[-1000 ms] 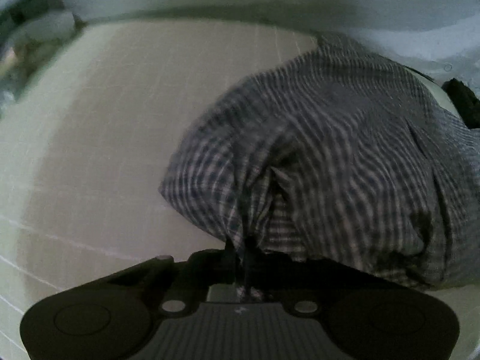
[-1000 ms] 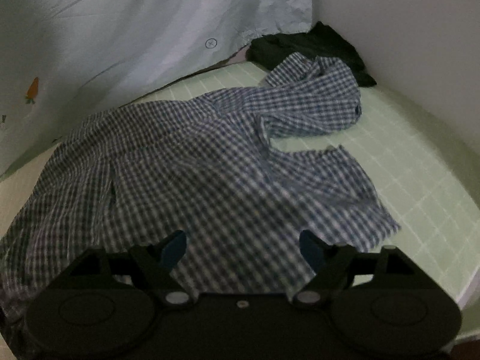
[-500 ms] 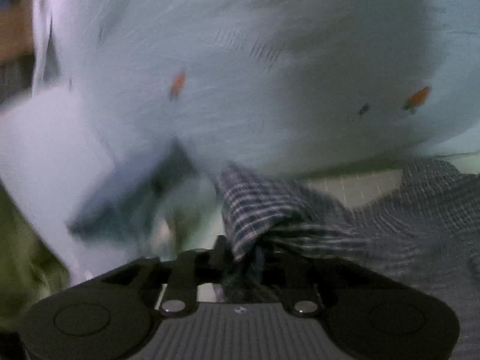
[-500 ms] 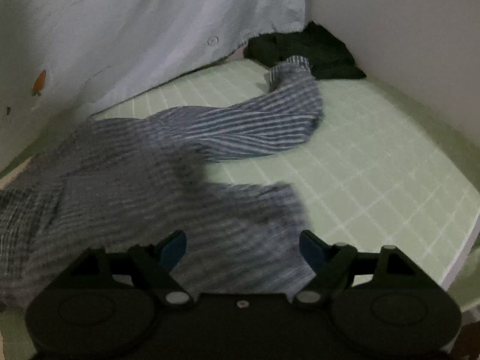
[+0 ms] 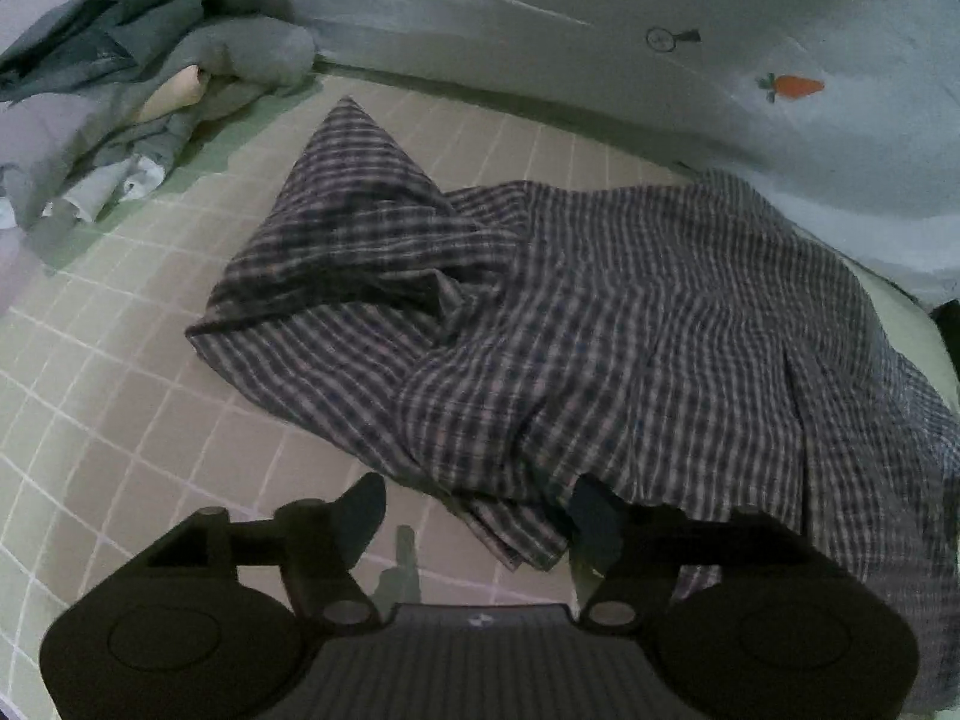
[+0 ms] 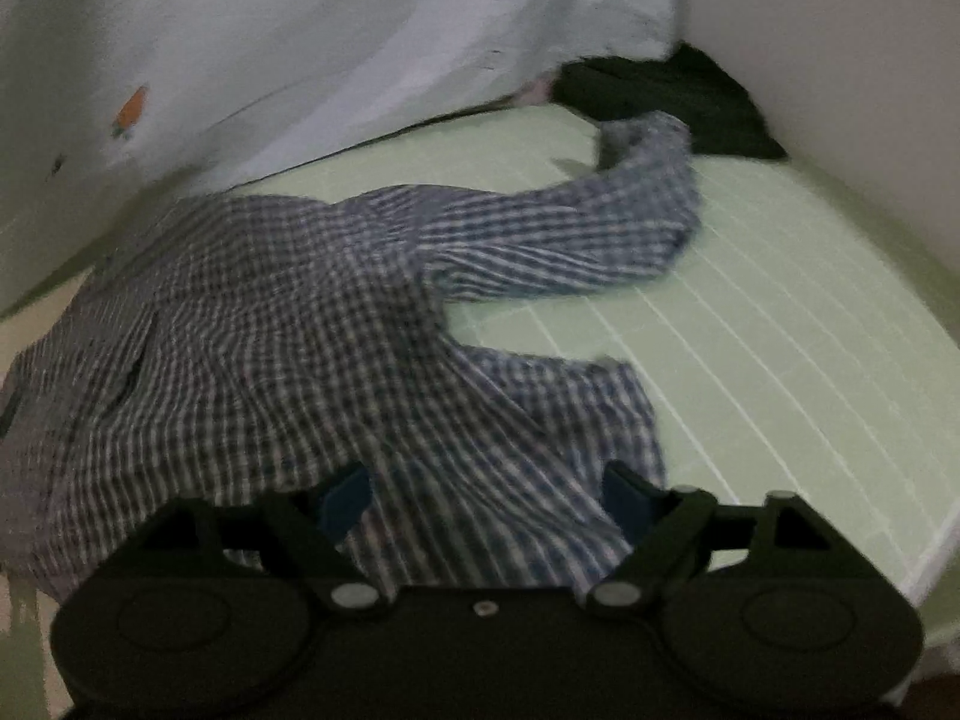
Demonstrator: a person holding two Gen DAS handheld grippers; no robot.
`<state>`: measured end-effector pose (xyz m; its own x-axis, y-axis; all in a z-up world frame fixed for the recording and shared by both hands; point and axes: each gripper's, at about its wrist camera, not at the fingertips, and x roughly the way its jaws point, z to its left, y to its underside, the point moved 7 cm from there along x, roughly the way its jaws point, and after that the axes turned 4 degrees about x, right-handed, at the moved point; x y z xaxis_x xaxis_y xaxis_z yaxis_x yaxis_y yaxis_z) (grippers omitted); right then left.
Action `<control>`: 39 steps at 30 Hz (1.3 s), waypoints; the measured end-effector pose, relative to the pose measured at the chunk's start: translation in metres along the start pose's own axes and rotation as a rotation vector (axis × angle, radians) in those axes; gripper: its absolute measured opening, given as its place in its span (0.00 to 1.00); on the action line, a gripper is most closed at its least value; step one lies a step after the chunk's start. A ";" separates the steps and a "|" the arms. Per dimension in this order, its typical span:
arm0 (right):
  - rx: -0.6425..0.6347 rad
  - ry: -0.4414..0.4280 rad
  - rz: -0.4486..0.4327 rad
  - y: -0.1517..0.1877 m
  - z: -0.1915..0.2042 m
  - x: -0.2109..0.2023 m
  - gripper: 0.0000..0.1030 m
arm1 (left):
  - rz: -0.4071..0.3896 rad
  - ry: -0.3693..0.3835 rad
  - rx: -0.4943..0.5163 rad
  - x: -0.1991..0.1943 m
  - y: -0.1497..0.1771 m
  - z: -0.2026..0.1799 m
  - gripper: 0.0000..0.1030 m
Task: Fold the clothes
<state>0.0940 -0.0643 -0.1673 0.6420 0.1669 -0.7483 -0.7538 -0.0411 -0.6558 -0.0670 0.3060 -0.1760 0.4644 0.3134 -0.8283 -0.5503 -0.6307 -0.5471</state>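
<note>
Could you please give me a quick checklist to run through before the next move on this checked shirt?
1. Left gripper open and empty: ok; jaws stand apart, nothing clamped.
2. Right gripper open: ok; jaws apart over the cloth, nothing clamped.
3. Checked shirt lying flat: not ok; it is bunched and creased.
4. Sleeve straightened: not ok; it curves off toward the dark garment.
5. Grid mat free beside the shirt: ok.
6. Collar and buttons located: cannot tell.
</note>
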 end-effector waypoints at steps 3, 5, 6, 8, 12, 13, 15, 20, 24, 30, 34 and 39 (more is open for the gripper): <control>-0.011 -0.011 -0.009 -0.009 0.004 0.012 1.00 | -0.009 0.007 0.005 0.005 -0.001 -0.005 0.87; 0.011 -0.030 -0.007 -0.014 0.003 0.022 1.00 | -0.011 0.001 0.011 0.008 -0.005 -0.005 0.87; 0.022 -0.035 -0.004 -0.017 0.001 0.026 1.00 | -0.012 -0.002 0.014 0.009 -0.007 -0.006 0.86; 0.020 -0.023 0.007 -0.020 -0.001 0.034 1.00 | -0.015 -0.009 0.021 0.012 -0.011 -0.006 0.86; -0.013 0.030 0.005 -0.026 -0.009 0.038 0.98 | -0.019 -0.022 0.033 0.017 -0.019 -0.008 0.68; -0.029 0.030 0.003 -0.027 -0.010 0.040 0.87 | -0.020 -0.025 0.036 0.018 -0.021 -0.008 0.61; -0.060 0.002 0.017 -0.028 -0.009 0.044 0.64 | -0.023 -0.031 0.042 0.020 -0.025 -0.009 0.53; -0.116 -0.068 0.055 -0.029 0.002 0.059 0.43 | -0.004 -0.026 0.039 0.027 -0.024 -0.009 0.16; -0.159 -0.059 0.067 -0.029 0.003 0.064 0.05 | -0.015 -0.044 0.060 0.030 -0.021 -0.011 0.01; -0.227 -0.090 -0.007 -0.029 -0.003 0.025 0.01 | -0.026 -0.084 0.113 -0.009 -0.011 -0.007 0.01; -0.198 -0.154 -0.023 -0.031 -0.012 -0.033 0.01 | -0.044 -0.107 0.121 -0.043 -0.009 0.000 0.01; -0.226 -0.255 -0.129 -0.089 0.001 -0.069 0.01 | -0.191 -0.122 0.116 -0.081 -0.070 -0.002 0.00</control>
<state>0.1162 -0.0715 -0.0571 0.6530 0.4241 -0.6275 -0.6002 -0.2155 -0.7702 -0.0648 0.3236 -0.0706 0.4844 0.5068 -0.7131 -0.5397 -0.4684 -0.6995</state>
